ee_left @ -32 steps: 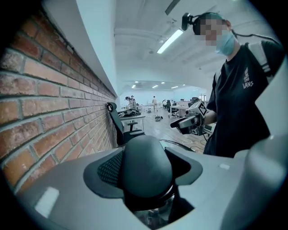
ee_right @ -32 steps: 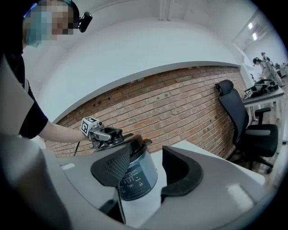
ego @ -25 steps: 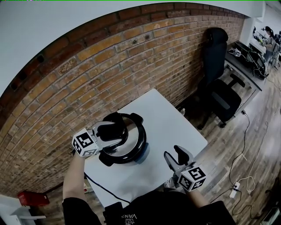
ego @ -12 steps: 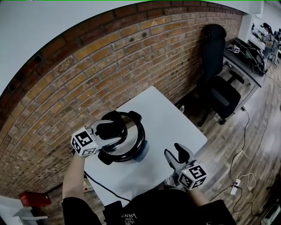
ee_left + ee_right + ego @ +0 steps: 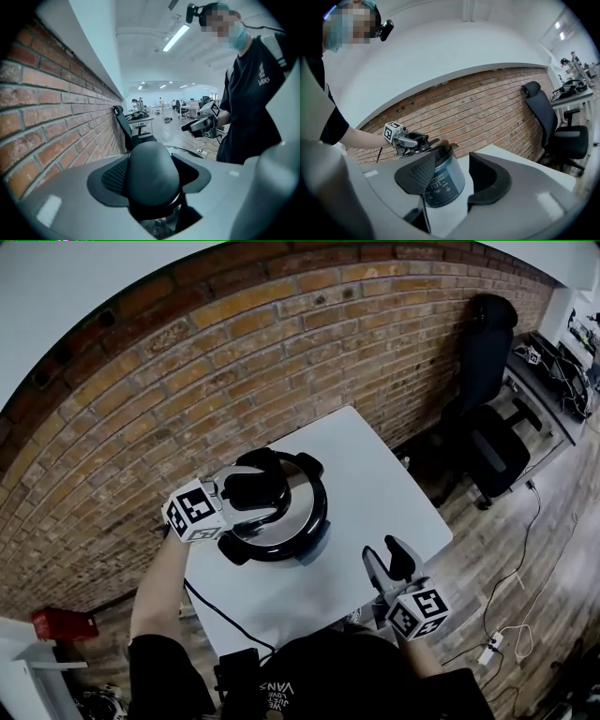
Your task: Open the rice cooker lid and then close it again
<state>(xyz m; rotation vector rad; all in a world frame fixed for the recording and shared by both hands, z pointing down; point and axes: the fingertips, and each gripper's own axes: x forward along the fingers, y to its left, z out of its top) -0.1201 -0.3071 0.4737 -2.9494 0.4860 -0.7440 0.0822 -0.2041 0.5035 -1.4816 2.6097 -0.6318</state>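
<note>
A black and steel rice cooker [image 5: 302, 532] stands on the white table [image 5: 375, 484] with its lid [image 5: 298, 486] down. My left gripper [image 5: 267, 491] reaches over the lid, and its jaws are closed on the black lid knob [image 5: 152, 168], which fills the gap between the pads. My right gripper [image 5: 386, 561] hovers open near the table's front right edge, nothing between its fingers. In the right gripper view the cooker [image 5: 443, 183] shows between the open jaws, well beyond them, with the left gripper [image 5: 410, 140] on top of it.
A brick wall [image 5: 187, 381] runs just behind the table. A black office chair [image 5: 492, 427] and a desk [image 5: 553, 381] stand to the right. A black cable [image 5: 220, 615] hangs off the table's front. A power strip [image 5: 487, 652] lies on the wooden floor.
Only the head camera has shifted, so the scene sits slightly higher and further right in the picture. Both grippers and the cooker keep their places.
</note>
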